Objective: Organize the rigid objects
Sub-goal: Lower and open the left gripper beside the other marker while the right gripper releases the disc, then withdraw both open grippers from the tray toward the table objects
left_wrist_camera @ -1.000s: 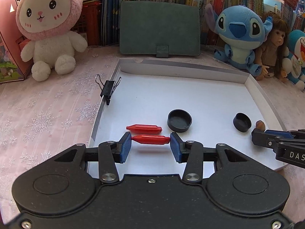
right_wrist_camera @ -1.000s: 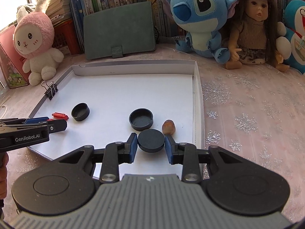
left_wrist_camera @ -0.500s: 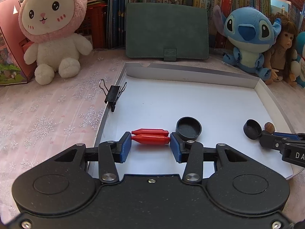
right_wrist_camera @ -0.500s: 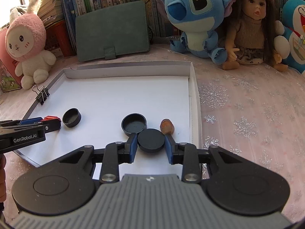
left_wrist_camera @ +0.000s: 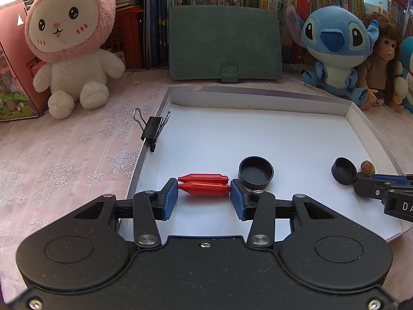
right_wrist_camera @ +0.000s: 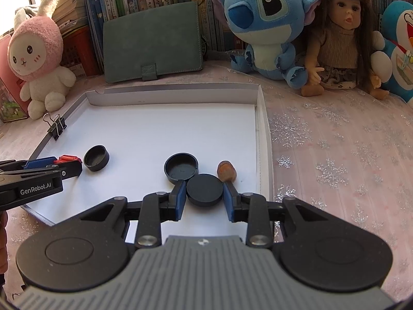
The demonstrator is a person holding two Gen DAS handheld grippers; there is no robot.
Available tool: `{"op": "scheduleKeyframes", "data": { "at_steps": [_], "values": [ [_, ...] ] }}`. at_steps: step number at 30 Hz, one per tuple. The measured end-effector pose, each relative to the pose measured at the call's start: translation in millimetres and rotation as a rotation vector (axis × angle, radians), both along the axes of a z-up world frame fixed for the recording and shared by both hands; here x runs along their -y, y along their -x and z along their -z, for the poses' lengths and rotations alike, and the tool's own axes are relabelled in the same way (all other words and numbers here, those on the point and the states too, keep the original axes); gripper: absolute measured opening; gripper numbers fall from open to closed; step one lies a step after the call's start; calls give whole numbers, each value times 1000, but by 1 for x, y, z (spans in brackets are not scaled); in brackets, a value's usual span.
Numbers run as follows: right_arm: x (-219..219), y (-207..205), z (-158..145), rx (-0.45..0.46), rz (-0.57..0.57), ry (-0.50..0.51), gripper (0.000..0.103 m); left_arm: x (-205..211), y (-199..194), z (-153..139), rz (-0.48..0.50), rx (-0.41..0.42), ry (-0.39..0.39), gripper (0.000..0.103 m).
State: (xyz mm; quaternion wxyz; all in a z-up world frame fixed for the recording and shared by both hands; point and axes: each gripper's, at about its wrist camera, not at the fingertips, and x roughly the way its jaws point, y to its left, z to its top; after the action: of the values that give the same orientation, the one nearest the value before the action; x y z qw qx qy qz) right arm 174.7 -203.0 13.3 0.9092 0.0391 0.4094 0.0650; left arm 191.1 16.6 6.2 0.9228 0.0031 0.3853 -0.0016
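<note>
Here the left claw (left_wrist_camera: 204, 197) grips a red capsule (left_wrist_camera: 204, 189), the right claw (right_wrist_camera: 204, 198) a black disc (right_wrist_camera: 204, 190).

Your left gripper (left_wrist_camera: 204, 196): angled down, pads clamped on red capsule (left_wrist_camera: 204, 188). Your right gripper (right_wrist_camera: 204, 196): angled down, pads clamped on black disc (right_wrist_camera: 204, 190).

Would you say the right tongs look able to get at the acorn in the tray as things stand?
Probably not yet. The right tongs are already shut on a flat black disc, so they are occupied. The acorn itself lies uncovered just beyond their right tip, near the tray wall.
</note>
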Motion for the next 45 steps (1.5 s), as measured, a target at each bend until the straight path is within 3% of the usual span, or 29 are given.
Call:
{"op": "scheduleKeyframes", "data": {
  "at_steps": [13,25,27,32,45],
  "values": [
    [-2,1,1,10,-5,19,37,1,2,0,-2,12,-9,43],
    [-7,6,2,35,-8,56,44,3,5,2,-13,31,-15,43],
    [-8,7,2,38,-11,65,52,3,6,2,-16,32,-16,46],
    [-9,12,3,45,-17,76,61,4,12,1,-2,30,-27,74],
    [-6,32,-4,88,-20,38,86,2,45,-16,28,86,15,91]
  ]
}}
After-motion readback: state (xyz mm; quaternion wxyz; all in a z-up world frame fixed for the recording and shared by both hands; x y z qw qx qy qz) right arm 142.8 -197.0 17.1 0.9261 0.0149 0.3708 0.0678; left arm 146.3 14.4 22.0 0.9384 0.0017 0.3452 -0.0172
